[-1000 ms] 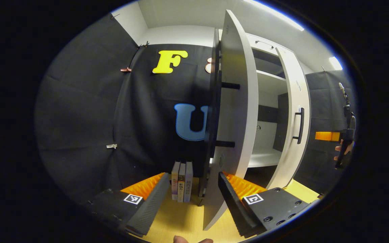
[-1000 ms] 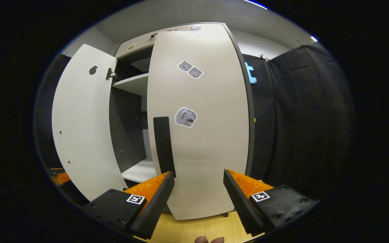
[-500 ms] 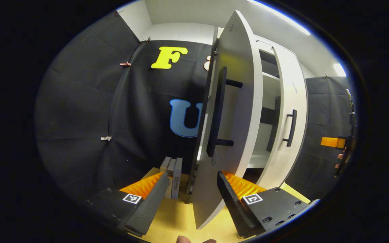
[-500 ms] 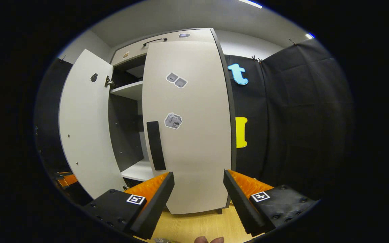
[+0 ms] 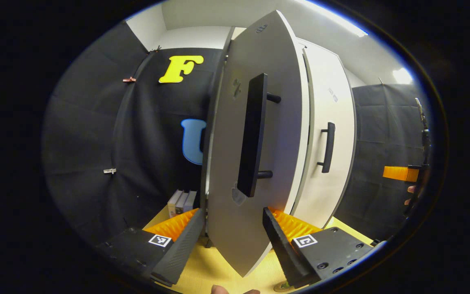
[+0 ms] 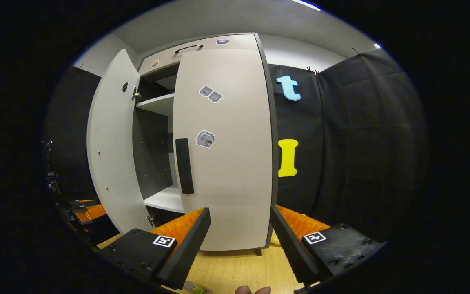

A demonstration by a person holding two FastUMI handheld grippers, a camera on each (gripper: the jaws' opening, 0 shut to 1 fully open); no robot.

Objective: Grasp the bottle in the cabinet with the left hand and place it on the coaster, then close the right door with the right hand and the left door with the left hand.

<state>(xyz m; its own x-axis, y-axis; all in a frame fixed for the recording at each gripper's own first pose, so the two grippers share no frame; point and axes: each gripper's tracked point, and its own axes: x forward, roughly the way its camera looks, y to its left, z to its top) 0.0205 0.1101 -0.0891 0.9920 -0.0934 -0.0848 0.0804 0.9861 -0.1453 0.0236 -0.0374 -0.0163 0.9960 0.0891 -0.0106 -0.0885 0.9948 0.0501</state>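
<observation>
Between the spread jaws of the left gripper (image 5: 231, 241), in the left gripper view, the lower part of the cabinet's left door (image 5: 243, 163) is seen close up, standing partly open. Nothing is clamped; whether either finger touches the door panel cannot be told. A long dark handle (image 5: 252, 134) is mounted upright on the door, above the jaws. To the right of it the right door (image 5: 329, 134) is seen closed, or nearly so, with its own dark handle (image 5: 328, 147). Left of the jaws and beyond them, a few books (image 5: 182, 202) are stood upright on the wooden table (image 5: 218, 269). Far to the right, the other gripper and part of a hand (image 5: 412, 192) are glimpsed at the edge.

Ahead of the parted jaws of the right gripper (image 6: 239, 241), in the right gripper view, the right door (image 6: 227, 147) is seen from the front, with stickers (image 6: 205, 139) on its face. Nothing is held. To the left of the jaws, the left door (image 6: 110, 143) is seen swung outward, and pale shelves (image 6: 159, 104) are visible in the gap. The wooden table (image 6: 239, 269) lies beneath the jaws. The bottle and coaster cannot be made out with certainty in either view.
</observation>
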